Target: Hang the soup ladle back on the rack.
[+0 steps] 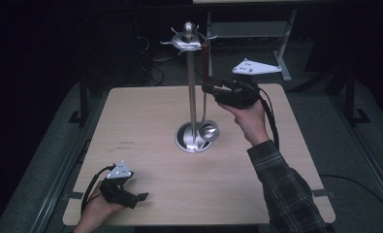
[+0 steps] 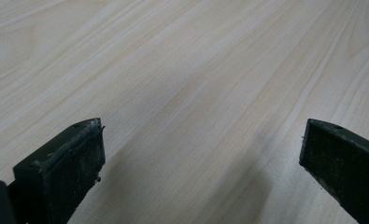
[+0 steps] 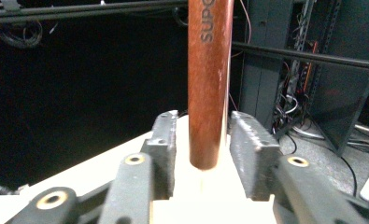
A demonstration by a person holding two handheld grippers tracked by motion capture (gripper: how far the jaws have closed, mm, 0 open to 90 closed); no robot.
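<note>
A ladle (image 1: 204,104) with a red-brown wooden handle (image 3: 209,84) hangs upright beside the pole of a metal utensil stand (image 1: 191,73); its bowl (image 1: 209,130) is just above the stand's round base. My right gripper (image 1: 207,88) is at the handle's lower end. In the right gripper view its jaws stand on either side of the handle, with a narrow gap on the left side, so it is open around it. My left gripper (image 1: 141,196) rests low at the table's front left, open, with bare wood (image 2: 196,93) between its jaws.
The light wooden table (image 1: 145,116) carries the stand at its middle. The stand's top has several hooks around a knob (image 1: 189,34). Behind the table lie dark floor, cables and a metal frame (image 1: 281,53).
</note>
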